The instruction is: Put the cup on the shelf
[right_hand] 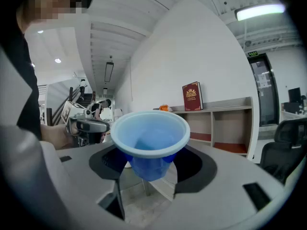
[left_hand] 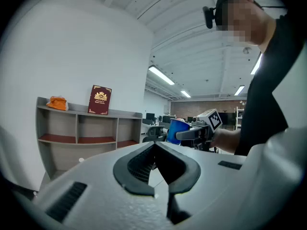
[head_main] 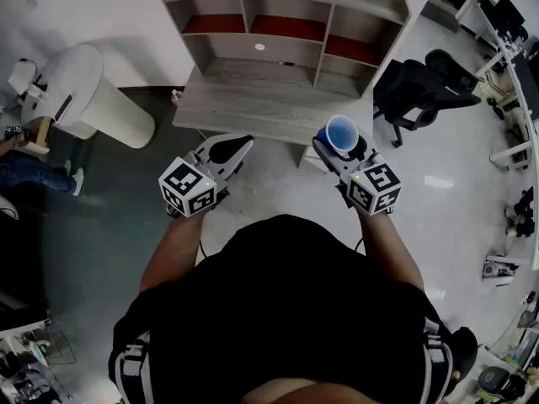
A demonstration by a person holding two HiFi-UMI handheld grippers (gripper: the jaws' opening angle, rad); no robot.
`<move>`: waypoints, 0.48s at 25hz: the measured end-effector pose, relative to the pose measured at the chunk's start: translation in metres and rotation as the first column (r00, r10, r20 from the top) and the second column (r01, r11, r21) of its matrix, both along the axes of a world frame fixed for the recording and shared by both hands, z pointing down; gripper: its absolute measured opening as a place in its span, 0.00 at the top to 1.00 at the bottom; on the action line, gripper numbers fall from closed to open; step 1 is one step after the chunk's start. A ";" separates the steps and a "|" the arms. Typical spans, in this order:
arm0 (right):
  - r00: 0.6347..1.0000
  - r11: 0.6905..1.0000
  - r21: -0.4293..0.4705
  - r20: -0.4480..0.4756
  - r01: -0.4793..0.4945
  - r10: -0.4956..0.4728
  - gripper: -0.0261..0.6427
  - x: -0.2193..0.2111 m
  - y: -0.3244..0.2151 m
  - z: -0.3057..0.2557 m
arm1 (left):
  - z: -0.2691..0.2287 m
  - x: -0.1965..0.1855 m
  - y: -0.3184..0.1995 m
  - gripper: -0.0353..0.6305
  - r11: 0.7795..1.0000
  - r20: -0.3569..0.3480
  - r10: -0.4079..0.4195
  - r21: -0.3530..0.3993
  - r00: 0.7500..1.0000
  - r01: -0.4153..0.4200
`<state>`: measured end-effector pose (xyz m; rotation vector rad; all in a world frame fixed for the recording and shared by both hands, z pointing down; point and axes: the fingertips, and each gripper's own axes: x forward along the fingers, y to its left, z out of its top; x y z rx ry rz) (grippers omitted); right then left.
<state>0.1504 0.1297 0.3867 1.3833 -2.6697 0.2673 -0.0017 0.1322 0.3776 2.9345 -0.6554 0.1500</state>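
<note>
Right hand-held gripper (head_main: 339, 147) pinches blue cup (right_hand: 149, 138) low down — could tip if it clips the shelf (head_main: 269, 108) edge; left hand-held gripper (head_main: 227, 151) closed, empty.

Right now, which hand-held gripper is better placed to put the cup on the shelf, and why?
The right hand-held gripper: it holds the blue cup upright, with the shelf just ahead. The left hand-held gripper is shut and empty.
</note>
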 end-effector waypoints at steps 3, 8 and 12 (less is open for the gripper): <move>1.000 1.000 0.003 0.000 0.005 -0.005 0.54 0.007 -0.002 -0.001 | -0.004 0.011 -0.004 0.92 1.000 -0.002 0.002 0.014 1.000 -0.002; 1.000 1.000 0.004 -0.007 0.013 -0.013 0.54 0.018 -0.006 0.001 | -0.001 0.024 -0.006 0.92 1.000 0.000 0.000 0.011 1.000 0.000; 1.000 1.000 0.001 -0.007 0.024 -0.024 0.54 0.023 -0.009 0.003 | 0.004 0.029 -0.007 0.92 1.000 0.009 -0.008 -0.001 1.000 0.008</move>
